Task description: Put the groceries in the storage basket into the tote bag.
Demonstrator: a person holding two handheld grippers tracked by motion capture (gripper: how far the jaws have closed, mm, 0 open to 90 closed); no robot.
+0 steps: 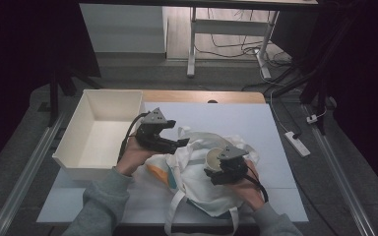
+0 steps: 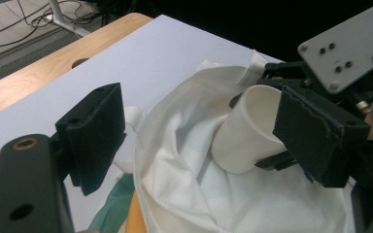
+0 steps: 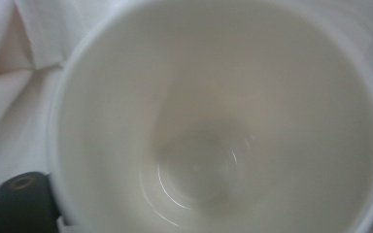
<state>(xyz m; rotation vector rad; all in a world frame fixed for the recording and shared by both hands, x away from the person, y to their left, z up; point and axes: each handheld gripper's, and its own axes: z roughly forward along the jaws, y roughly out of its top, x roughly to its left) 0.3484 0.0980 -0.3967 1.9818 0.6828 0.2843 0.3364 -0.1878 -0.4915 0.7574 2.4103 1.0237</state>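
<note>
Your right gripper (image 1: 216, 164) fingers hold the white cup (image 1: 213, 158) by its rim, cup tilted over the cloth bag (image 1: 197, 182); your left gripper (image 1: 179, 144) fingers stand wide, empty, just beside the bag on the tabletop (image 1: 236, 118)

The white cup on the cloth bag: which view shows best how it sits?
The left gripper view: the white cup lies tilted on the cloth bag, with the right gripper at its rim. The high view shows it small; the right gripper view looks straight into its inside.
</note>
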